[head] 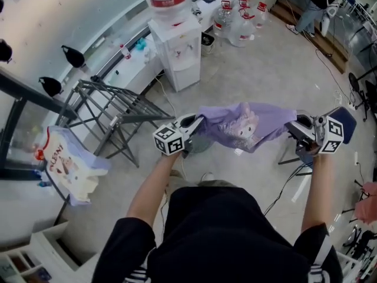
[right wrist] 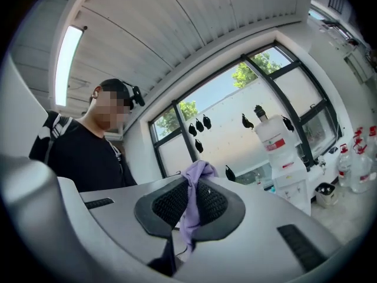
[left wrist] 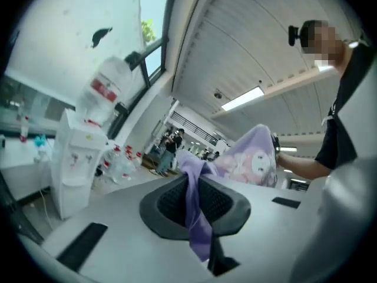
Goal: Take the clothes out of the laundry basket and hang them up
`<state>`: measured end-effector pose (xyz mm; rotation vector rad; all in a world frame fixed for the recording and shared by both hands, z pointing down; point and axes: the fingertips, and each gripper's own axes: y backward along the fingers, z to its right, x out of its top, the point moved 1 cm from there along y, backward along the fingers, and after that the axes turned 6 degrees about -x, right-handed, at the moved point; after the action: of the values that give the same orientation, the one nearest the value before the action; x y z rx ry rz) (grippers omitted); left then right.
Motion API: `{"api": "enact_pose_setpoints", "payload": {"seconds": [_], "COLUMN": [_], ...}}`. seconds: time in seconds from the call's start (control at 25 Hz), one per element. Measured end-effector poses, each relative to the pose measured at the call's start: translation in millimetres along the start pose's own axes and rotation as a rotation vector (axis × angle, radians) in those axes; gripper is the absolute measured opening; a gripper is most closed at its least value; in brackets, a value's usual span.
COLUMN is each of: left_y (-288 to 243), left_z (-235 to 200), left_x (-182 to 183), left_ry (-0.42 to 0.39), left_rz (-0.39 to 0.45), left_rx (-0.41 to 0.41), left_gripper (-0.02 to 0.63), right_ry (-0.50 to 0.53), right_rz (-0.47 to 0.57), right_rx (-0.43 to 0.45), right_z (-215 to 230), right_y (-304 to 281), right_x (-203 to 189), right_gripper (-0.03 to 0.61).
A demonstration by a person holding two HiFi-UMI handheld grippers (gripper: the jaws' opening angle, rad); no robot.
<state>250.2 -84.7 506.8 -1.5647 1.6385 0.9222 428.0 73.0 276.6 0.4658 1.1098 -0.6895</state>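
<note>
So, far left, a white printed cloth [head: 66, 168] hangs at the end of the drying rack [head: 118, 108]. The left gripper [head: 193, 124] is clamped on one edge of the purple garment [head: 244, 122] and the right gripper [head: 296, 130] on the other edge. The garment is stretched between them in mid-air over the floor, right of the rack.

Garment [head: 244, 124]: stretched level in front of the person, one end clamped in the left gripper [head: 195, 124], the other in the right gripper [head: 293, 128].
Drying rack [head: 112, 108]: on the floor, left of the left gripper and beyond it.
Water dispenser [head: 177, 52]: behind the rack, by the window wall, a bottle on top.
Spare water bottles [head: 238, 22]: on the floor, right of the dispenser.
Hung top [head: 68, 167]: far left, nearer the person than the rack.
</note>
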Motion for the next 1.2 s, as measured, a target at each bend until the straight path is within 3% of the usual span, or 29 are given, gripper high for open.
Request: {"api": "enact_pose_setpoints", "payload": {"seconds": [0.24, 0.32, 0.44, 0.64, 0.76, 0.8, 0.88, 1.08, 1.2], "left_y": [50.7, 66.0, 84.7, 104.2, 118.4, 123.0, 132.0, 170.0, 198.4], "left_z": [-0.9, 4.5, 18.4, 46.8, 62.2, 68.0, 80.4, 116.2, 133.2], "left_x": [108.0, 140.0, 177.0, 224.9, 243.5, 248.9, 258.1, 274.3, 281.7], "left_ry": [-0.256, -0.292, -0.308, -0.377, -0.42, -0.428, -0.457, -0.524, -0.529], "left_rz": [0.153, 0.195, 0.247, 0.308, 0.331, 0.34, 0.344, 0.348, 0.397], "left_rx": [0.194, 0.255, 0.321, 0.332, 0.318, 0.305, 0.276, 0.207, 0.204], "left_gripper": [0.02, 0.02, 0.02, 0.02, 0.02, 0.02, 0.02, 0.02, 0.02], "right_ry": [-0.087, -0.103, -0.12, -0.106, -0.128, -0.129, -0.126, -0.135, -0.106], "right_rz": [-0.058, -0.061, -0.089, -0.102, -0.064, -0.076, -0.126, -0.22, -0.329], "right_rx": [-0.028, -0.032, -0.111, -0.188, -0.151, -0.117, -0.044, 0.011, 0.031], "right_z": [20.3, 23.6, 32.4, 30.9, 13.2, 5.1, -9.1, -12.6, -3.2], "right_y": [-14.9, -27.5, -46.8, -84.9, -109.3, -116.0, -124.0, -119.3, -113.1], "right_x": [-98.8, -136.5, -196.1, -252.9, -271.6, -278.7, -291.9, -309.2, -323.0], "right_gripper": [0.015, 0.015, 0.014, 0.014, 0.015, 0.038, 0.152, 0.203, 0.23]}}
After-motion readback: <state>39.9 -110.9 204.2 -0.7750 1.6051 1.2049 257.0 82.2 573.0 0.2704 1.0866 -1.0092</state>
